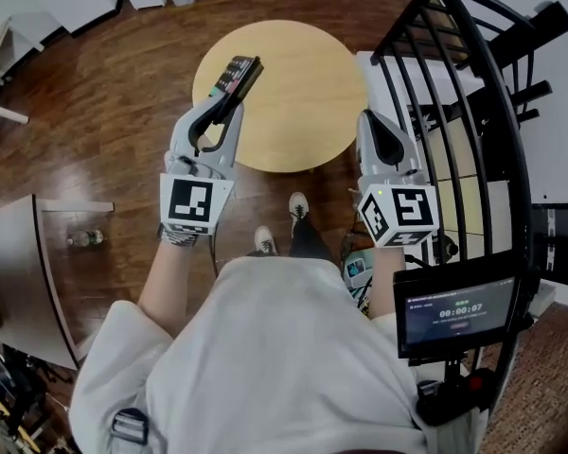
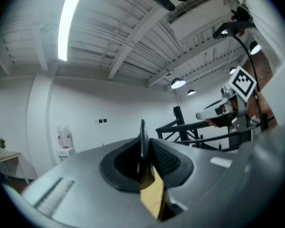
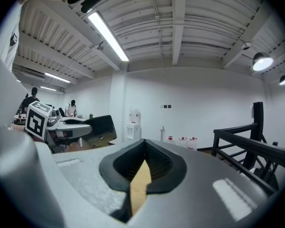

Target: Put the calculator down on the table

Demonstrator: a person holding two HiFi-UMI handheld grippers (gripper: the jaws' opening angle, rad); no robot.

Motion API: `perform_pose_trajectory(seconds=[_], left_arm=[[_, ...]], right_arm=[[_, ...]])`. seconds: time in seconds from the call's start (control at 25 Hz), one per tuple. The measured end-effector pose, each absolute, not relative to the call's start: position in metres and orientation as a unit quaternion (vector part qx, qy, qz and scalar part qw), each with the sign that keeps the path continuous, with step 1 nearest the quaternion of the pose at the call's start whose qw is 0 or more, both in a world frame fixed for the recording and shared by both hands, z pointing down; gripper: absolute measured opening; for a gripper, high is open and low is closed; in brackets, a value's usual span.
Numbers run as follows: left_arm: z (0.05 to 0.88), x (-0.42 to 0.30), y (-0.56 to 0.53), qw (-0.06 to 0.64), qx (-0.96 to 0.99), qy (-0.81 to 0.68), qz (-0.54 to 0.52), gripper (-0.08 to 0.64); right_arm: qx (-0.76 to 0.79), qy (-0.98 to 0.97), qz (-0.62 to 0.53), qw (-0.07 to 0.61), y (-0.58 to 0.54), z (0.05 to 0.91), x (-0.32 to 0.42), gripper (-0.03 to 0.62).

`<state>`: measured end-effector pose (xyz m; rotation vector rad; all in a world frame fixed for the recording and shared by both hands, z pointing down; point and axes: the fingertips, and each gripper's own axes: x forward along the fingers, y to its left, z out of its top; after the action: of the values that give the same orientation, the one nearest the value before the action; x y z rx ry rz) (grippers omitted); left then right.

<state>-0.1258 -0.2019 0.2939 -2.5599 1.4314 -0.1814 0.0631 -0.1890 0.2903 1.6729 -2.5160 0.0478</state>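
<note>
Left gripper (image 1: pixel 225 102) clamps calculator (image 1: pixel 239 72); its lower end buried between jaws. Long axis continues the gripper's line, outward over table (image 1: pixel 303 102). Right gripper (image 1: pixel 371 126) closed, empty.

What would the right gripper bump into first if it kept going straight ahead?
Nothing close, it seems: the right gripper points level above the table; the far wall comes first, though depth is unclear.

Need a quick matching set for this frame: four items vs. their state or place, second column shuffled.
1 calculator
2 right gripper
3 table
4 screen

A round, light wood
B clamped in left gripper
C jaws together, holding nothing
D lit, at the person's right

Pairs: 1-B, 2-C, 3-A, 4-D
</note>
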Motion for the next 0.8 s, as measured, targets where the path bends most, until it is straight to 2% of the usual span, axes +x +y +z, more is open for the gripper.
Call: perform_pose_trajectory(seconds=[0.8], left_arm=[[0.372, -0.097, -0.283, 0.126, -0.859, 0.468, -0.163, 0.064]], right_arm=[[0.519, -0.849, 0.042, 0.085, -0.252, 0.32, 0.066, 0.0]])
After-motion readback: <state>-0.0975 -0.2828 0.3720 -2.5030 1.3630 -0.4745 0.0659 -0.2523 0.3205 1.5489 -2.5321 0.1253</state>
